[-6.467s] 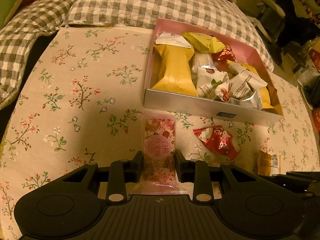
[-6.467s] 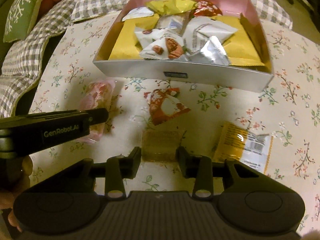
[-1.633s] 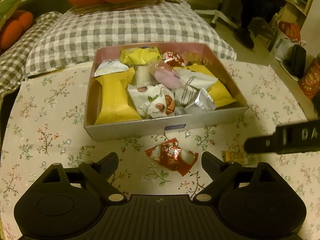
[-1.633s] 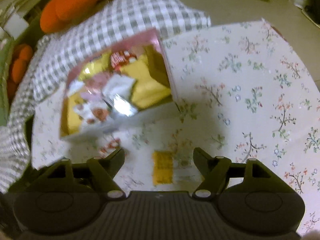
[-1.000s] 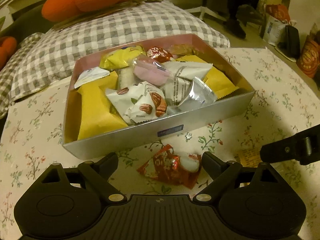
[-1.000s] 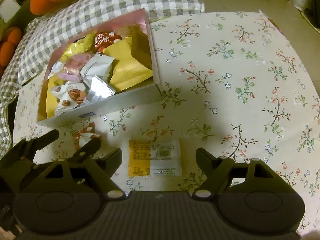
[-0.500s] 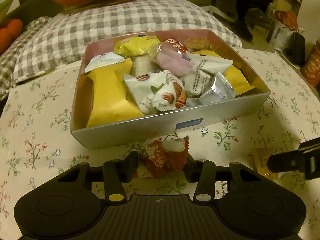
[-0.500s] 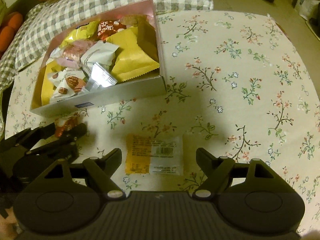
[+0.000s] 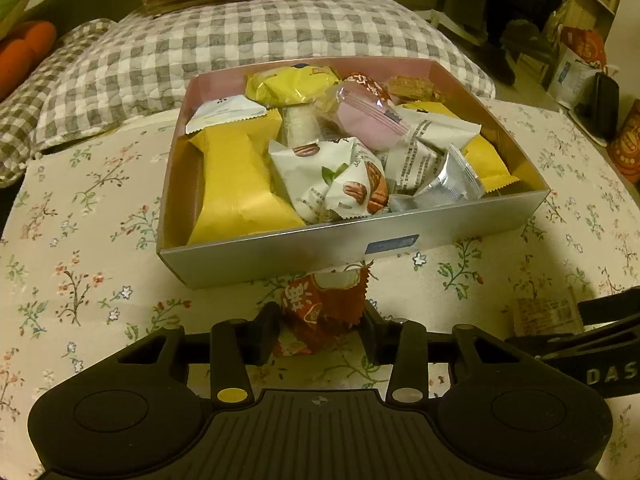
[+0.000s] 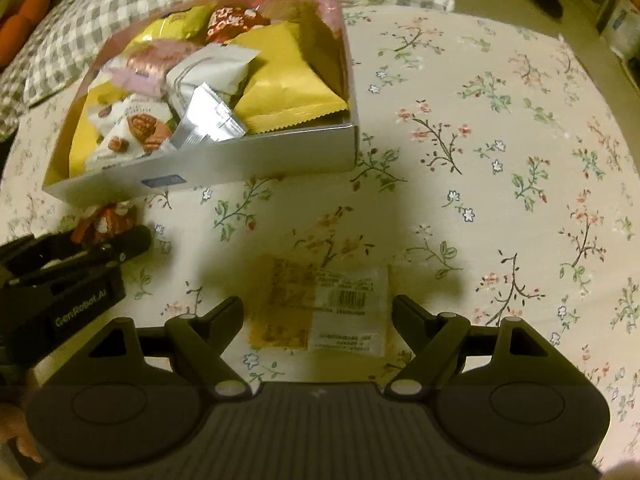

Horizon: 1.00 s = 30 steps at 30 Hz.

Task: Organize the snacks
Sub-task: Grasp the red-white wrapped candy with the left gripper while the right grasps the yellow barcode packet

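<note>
Left tool point(image 9: 320, 330) pinches the red snack packet point(image 9: 322, 304) just short of the snack box point(image 9: 280, 258); lift clear of its near wall (low, silver) before release. Right tool point(image 10: 318, 314), jaws wide, straddles the yellow packet point(image 10: 320, 308) on the tabletop point(image 10: 500, 140).

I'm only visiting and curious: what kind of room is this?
Most likely a home living room or bedroom: a floral tablecloth, a checked cushion behind the snack box, and household clutter in the background.

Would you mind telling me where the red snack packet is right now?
The red snack packet sits between the left gripper's fingers, on the floral tablecloth just in front of the snack box.
</note>
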Each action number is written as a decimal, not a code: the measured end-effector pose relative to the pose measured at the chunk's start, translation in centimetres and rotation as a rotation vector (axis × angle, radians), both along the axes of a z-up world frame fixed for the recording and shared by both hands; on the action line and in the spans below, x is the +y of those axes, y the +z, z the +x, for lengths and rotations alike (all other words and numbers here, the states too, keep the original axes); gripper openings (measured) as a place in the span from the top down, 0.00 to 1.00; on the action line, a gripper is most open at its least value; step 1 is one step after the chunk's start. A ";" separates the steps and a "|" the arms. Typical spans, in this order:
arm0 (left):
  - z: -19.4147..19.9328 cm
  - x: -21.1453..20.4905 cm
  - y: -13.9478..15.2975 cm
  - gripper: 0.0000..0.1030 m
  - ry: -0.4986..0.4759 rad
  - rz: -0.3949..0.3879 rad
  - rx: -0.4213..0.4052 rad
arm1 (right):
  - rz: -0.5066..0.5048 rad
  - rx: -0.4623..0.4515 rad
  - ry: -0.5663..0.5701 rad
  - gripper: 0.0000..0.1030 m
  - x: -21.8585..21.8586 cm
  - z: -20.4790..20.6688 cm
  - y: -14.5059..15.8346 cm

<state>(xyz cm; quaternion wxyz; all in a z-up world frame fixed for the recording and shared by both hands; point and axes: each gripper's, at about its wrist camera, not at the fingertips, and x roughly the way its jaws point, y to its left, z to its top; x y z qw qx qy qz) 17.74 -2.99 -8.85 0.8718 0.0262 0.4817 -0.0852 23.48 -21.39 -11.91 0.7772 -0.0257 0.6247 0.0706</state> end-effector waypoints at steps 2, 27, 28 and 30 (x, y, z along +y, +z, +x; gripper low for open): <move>0.0 0.0 0.0 0.62 0.000 0.001 0.003 | -0.014 -0.004 0.008 0.21 0.3 -0.2 -0.1; -0.3 0.0 0.9 0.67 0.019 -0.005 -0.014 | 0.037 -0.026 0.038 0.54 1.9 -1.2 1.4; -0.4 -0.1 0.9 0.67 0.017 -0.002 -0.015 | 0.035 -0.026 0.038 0.54 2.0 -1.2 1.4; -0.4 -0.2 0.9 0.67 0.015 0.003 -0.015 | 0.039 -0.026 0.037 0.54 2.1 -1.2 1.5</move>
